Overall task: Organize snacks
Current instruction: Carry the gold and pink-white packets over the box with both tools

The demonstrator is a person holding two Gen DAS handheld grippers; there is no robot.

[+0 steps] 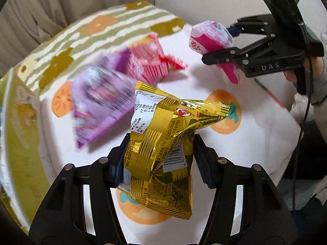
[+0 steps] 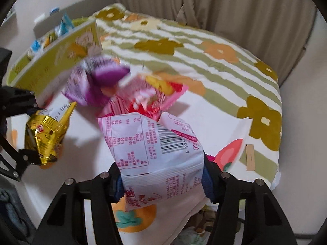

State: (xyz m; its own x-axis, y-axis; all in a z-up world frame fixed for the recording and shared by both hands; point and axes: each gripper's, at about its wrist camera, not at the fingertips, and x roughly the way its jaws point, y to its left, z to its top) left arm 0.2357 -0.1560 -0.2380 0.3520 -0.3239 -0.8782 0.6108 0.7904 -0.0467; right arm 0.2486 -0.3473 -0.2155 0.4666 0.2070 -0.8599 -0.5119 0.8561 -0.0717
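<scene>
Above the white cloth with orange fruit prints that covers the bed, we find both pairs of tongs loaded. We note the left tongs clamped on a gold foil snack packet, pads pressing its crumpled waist from both sides; the packet hangs clear of the cloth, barcode side toward the left wrist camera. We record the right tongs closed on a white and pink snack packet, its nutrition panel and barcode facing the right wrist camera; it too is off the cloth. In the left wrist view the same right tongs appear toward the far right edge of the bed, with the pink packet pinched between the jaws. In the right wrist view the left tongs stand at the left, holding the gold packet.

Between the two held packets, farther back on the white cloth, we observe a purple packet and a red and pink packet lying just beside each other; both are blurred, and we cannot tell whether they overlap. Behind them the bed carries a green-striped cover with flower shapes. At the far left edge, the right wrist view shows a yellow-green box with several small packets standing inside it. A curtain hangs behind the bed.
</scene>
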